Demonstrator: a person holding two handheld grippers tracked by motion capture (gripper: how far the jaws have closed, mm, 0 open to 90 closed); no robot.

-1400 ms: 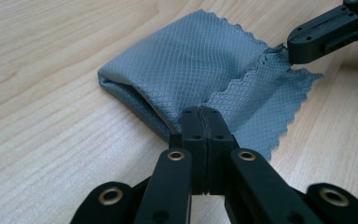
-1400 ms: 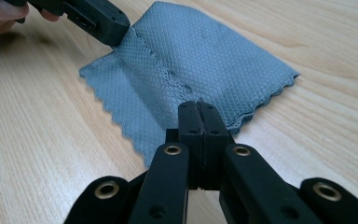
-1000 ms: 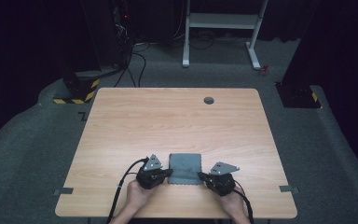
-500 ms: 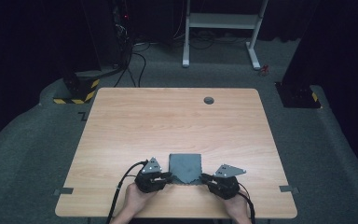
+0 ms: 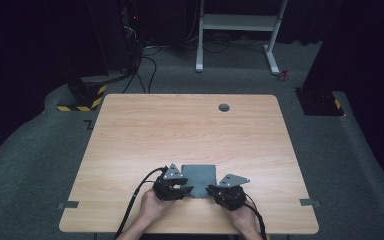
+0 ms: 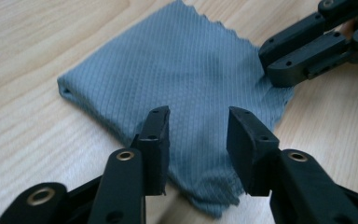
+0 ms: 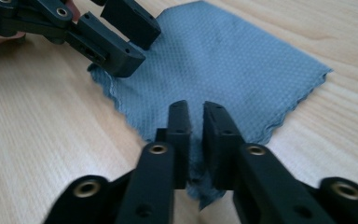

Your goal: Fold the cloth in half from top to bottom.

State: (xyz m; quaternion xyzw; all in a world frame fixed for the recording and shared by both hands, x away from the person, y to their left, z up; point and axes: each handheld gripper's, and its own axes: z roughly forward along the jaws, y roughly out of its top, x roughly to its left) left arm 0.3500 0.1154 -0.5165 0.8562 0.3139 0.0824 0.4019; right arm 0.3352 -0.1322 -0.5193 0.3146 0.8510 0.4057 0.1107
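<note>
A grey-blue folded cloth (image 5: 198,174) lies flat on the wooden table (image 5: 180,130) near its front edge. My left gripper (image 5: 187,189) is at the cloth's near left corner. In the left gripper view its jaws (image 6: 198,116) stand open over the cloth (image 6: 177,70) and have just been opening; the pads press on nothing. My right gripper (image 5: 211,190) is at the near right corner. Its jaws (image 7: 196,109) have also just been opening and show a narrow gap above the cloth (image 7: 228,60). Each gripper view shows the other gripper, the right (image 6: 284,60) and the left (image 7: 121,37).
A round cable hole (image 5: 224,107) sits at the table's far side. Grey tape tabs (image 5: 67,205) (image 5: 307,202) mark the front corners. Beyond the table stand a white frame (image 5: 235,22) and a yellow-black striped base (image 5: 80,102) on the dark floor.
The right gripper drifted slightly outward, then back toward the cloth. The left hand and the cloth stay where they were.
</note>
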